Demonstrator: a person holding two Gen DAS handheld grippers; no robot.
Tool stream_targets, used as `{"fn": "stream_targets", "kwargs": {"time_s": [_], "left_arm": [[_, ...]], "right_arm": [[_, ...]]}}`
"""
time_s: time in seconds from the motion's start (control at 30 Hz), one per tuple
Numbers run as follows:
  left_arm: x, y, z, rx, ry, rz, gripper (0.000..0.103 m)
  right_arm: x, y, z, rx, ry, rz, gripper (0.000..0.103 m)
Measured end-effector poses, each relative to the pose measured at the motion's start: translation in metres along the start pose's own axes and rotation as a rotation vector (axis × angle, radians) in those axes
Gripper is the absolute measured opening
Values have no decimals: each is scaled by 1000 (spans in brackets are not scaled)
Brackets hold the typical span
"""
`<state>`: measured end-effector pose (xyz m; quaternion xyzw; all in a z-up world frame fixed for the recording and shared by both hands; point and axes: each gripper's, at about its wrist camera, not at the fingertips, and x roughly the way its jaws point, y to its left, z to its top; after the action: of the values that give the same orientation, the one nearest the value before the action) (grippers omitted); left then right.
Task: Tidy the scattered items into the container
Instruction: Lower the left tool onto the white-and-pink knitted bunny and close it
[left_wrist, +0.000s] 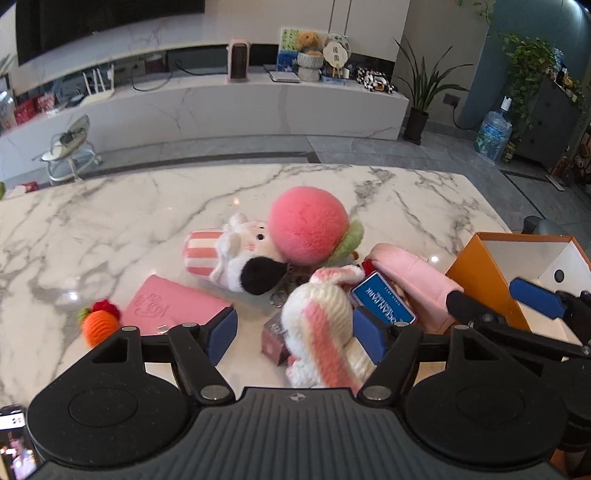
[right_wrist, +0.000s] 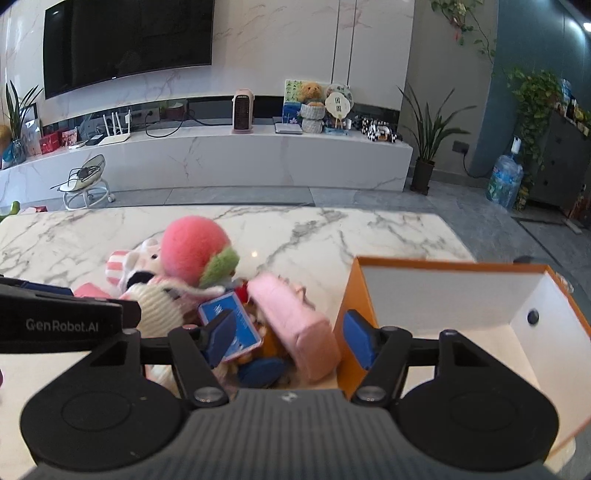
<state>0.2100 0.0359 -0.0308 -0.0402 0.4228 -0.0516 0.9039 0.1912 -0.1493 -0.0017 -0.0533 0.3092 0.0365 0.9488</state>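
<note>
1. Left wrist view shows me the marble surface (left_wrist: 110, 229) with toys heaped mid-surface and the orange box (left_wrist: 480, 284) at its right end, seemingly bare inside.
2. Pink peach plush (left_wrist: 308, 225) tops the heap; the pink pouch (right_wrist: 295, 325) lies just beside the box wall, long axis running away from me.
3. My left tongs (left_wrist: 295, 330) stand wide, straddling the striped knit bunny (left_wrist: 321, 332) without closing.
4. My right tongs (right_wrist: 290, 338) gape too, gripping nothing; the pouch sits between their fingers, so I judge the right hand nearer.
</note>
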Motion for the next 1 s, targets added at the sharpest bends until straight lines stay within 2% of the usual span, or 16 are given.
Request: {"fn": "stream_targets", "kwargs": {"time_s": [0.17,0.23,0.3,0.4,0.77,1.0], "left_arm": [[21,-6,1,-8,35,-31,83],[29,-5,-3,-27,58,-67,73],[35,-1,-6,-64,86,-79,57],[32,5,-8,-78,76,-87,53],[-10,31,-12,-101,29,-45,49],[-25,60,-13,-122,10,30,49]], "right_arm": [[9,-7,5,-15,-37,-54,67],[11,-9,4,-13,-37,-60,68],[11,-11,2,-10,-41,-67,69],[9,-10,-1,-12,-48,-79,74],[-3,12,-2,-45,-60,-6,74],[17,39,-6,-93,9,77,62]]}}
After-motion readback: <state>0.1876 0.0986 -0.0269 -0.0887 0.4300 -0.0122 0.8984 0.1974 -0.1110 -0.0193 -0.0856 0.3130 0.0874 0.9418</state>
